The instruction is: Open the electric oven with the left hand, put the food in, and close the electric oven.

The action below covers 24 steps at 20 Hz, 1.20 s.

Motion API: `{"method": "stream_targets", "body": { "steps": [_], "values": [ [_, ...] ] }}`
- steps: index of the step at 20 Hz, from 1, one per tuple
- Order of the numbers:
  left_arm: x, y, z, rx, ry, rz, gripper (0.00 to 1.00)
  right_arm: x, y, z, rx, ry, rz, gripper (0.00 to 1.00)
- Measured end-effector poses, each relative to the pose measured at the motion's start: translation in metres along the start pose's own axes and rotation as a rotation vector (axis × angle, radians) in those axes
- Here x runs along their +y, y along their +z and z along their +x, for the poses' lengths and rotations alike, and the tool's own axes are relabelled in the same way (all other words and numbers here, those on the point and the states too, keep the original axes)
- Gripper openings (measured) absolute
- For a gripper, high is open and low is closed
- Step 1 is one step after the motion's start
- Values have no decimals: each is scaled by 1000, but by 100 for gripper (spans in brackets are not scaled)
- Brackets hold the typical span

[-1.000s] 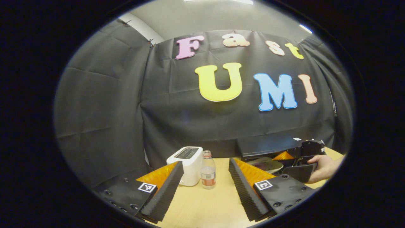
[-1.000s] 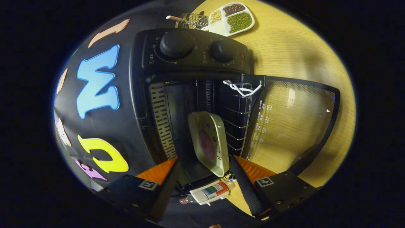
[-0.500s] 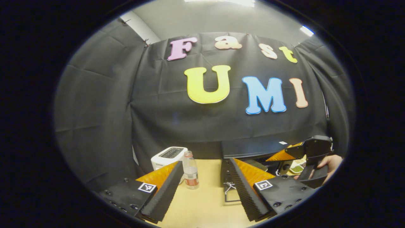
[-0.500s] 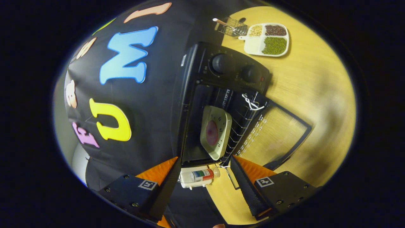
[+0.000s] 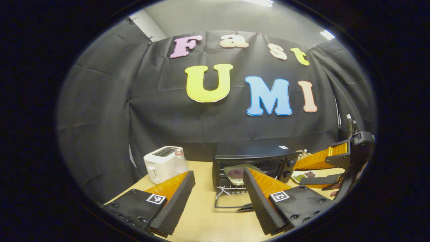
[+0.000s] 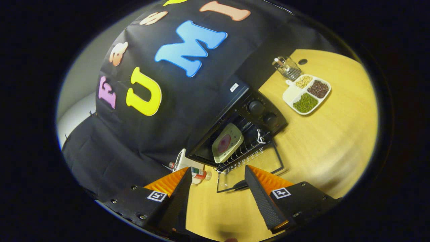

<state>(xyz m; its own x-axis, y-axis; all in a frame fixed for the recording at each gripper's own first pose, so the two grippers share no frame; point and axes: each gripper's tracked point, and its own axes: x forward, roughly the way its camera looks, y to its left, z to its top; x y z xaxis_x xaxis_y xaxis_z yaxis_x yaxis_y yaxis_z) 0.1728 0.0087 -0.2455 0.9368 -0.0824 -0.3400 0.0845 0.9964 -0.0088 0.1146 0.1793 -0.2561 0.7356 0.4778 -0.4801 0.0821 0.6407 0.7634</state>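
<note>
The black electric oven [image 5: 252, 153] stands at the back of the table with its glass door [image 5: 231, 202] folded down flat. On the wire rack inside sits a pale square plate [image 5: 236, 172] with a reddish piece of food. My left gripper [image 5: 218, 205] is open and empty, low over the table in front of the door. Off to the right my right gripper [image 5: 299, 174] is held up, open and empty. From the right gripper view, tilted, I see the oven [image 6: 265, 116], the plate [image 6: 227, 142] and the door [image 6: 250, 169] well beyond my right gripper [image 6: 218, 198].
A white toaster [image 5: 161, 163] and a clear bottle [image 5: 181, 163] stand left of the oven. Right of it lie a divided dish [image 6: 306, 94] of beans and a small wire basket [image 6: 287, 67]. Bare wooden table [image 6: 329, 134] stretches in front.
My right gripper has backed far away from the oven, leaving the plate on the rack. The left gripper view has swung right, bringing the open oven to the middle.
</note>
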Motion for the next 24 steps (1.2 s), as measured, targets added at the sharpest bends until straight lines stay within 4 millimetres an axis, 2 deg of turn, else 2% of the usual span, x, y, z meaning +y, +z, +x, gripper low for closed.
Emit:
{"method": "stream_targets", "body": {
  "steps": [2, 7, 8, 10, 12, 15, 18, 19, 22, 24],
  "values": [
    [-16, -15, 1, 33, -16, -5, 97, -10, 5, -21, -14, -19, -86, 97],
    [-52, -49, 8, 105, -67, -7, 97, -30, 22, -59, -74, -73, -296, 97],
    [-58, -56, 12, 121, -75, -16, 100, -35, 23, -68, -84, -94, -338, 98],
    [-68, -71, 17, 154, -92, -24, 98, -39, 31, -82, -111, -121, -445, 98],
    [-75, -96, 24, 197, -101, -16, 97, -41, 40, -93, -145, -145, -534, 98],
    [-84, -124, 37, 254, -120, -6, 100, -43, 53, -107, -183, -185, -635, 98],
    [-91, -152, 46, 319, -138, 15, 98, -44, 59, -117, -198, -202, -651, 98],
    [-94, -163, 46, 343, -143, 21, 100, -48, 63, -119, -203, -220, -642, 98],
    [-100, -191, 49, 416, -157, 28, 98, -61, 77, -129, -244, -282, -653, 97],
    [-103, -208, 53, 465, -161, 21, 100, -62, 82, -137, -267, -299, -666, 98]
  ]
}}
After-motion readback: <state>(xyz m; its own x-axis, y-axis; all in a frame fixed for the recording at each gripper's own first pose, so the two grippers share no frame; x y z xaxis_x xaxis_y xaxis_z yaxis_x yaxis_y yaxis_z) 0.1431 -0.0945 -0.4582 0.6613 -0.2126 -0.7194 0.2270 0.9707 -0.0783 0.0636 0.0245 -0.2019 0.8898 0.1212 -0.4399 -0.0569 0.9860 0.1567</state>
